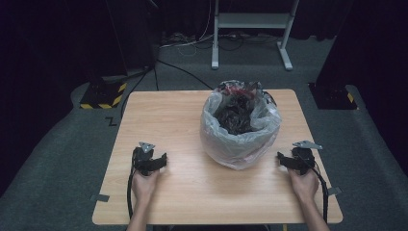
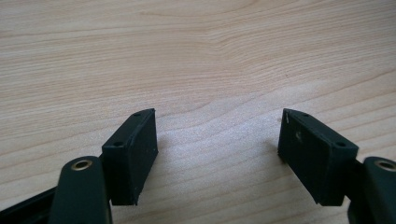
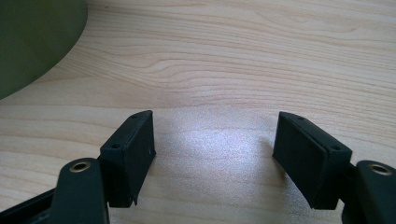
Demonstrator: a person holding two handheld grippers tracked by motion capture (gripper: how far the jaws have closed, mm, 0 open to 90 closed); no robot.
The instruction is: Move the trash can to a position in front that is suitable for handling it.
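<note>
A round bin lined with a clear plastic bag (image 1: 239, 126) stands on the wooden table (image 1: 183, 120), right of centre, with dark crumpled stuff inside it. My left gripper (image 1: 153, 161) rests low on the table at the front left, held by a hand. Its jaws stand open over bare wood (image 2: 217, 135). My right gripper (image 1: 291, 161) sits at the front right, just beside the bin's base, also open with nothing between its jaws (image 3: 212, 135). A dark curved edge of the bin (image 3: 32, 42) shows at the upper left of the right gripper view.
The table's front edge (image 1: 216, 222) lies close behind the hands. Cables trail from each gripper along the forearms. Beyond the table are grey carpet, a white desk frame (image 1: 250, 29) and black-and-yellow striped bases (image 1: 103, 94).
</note>
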